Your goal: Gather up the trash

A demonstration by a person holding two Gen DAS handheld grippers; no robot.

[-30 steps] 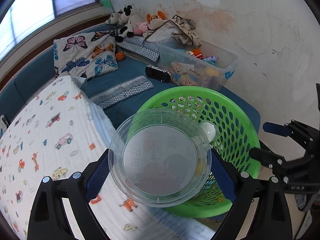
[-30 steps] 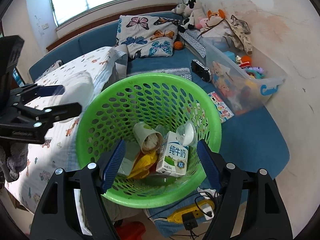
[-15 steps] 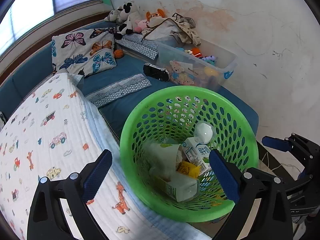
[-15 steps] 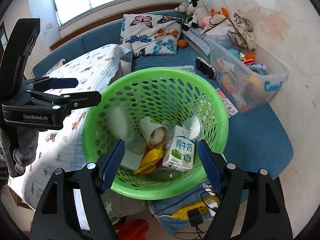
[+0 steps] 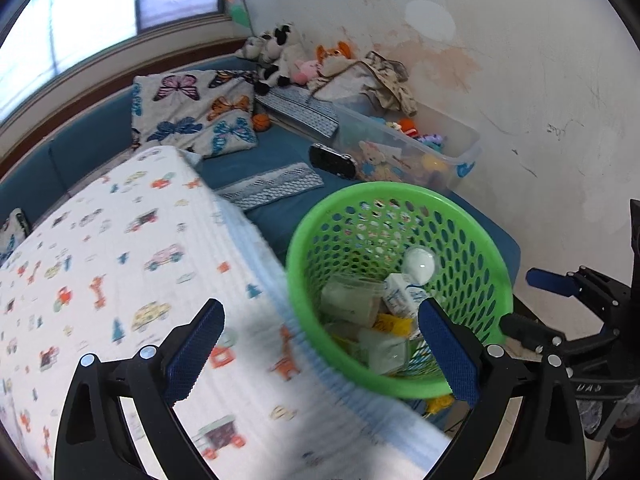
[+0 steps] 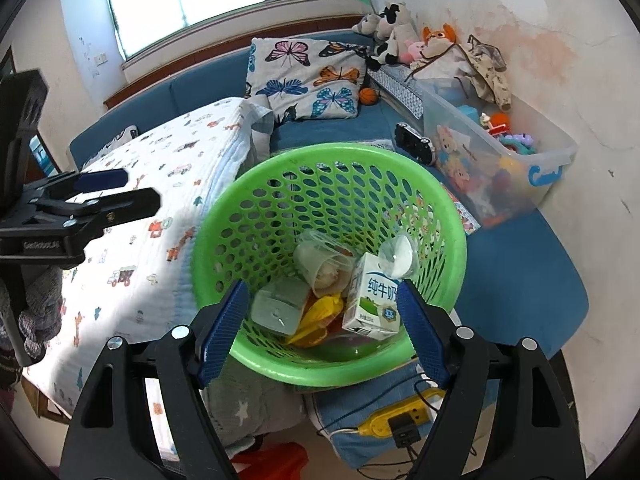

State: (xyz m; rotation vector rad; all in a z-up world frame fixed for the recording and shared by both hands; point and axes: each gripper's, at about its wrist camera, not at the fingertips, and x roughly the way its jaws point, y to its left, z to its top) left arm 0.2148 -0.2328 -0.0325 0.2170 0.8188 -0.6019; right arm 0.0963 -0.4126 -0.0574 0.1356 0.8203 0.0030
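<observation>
While jaws open, right tool (image 6: 320, 320) above green basket (image 6: 440, 200)

Left wrist view rides behind its own fingers, looking steeply down over the printed quilt (image 5: 120, 264), the green basket (image 5: 472, 236) off to its right. Right wrist view sits close above that same basket (image 6: 224, 216), facing the window wall; both share basket, butterfly pillow (image 5: 192, 120) and toy bin (image 6: 532, 160)

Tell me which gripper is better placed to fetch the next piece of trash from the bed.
Probably left. The left gripper is open and empty over the quilt; the right gripper, jaws opening, empty, faces the green basket.
</observation>
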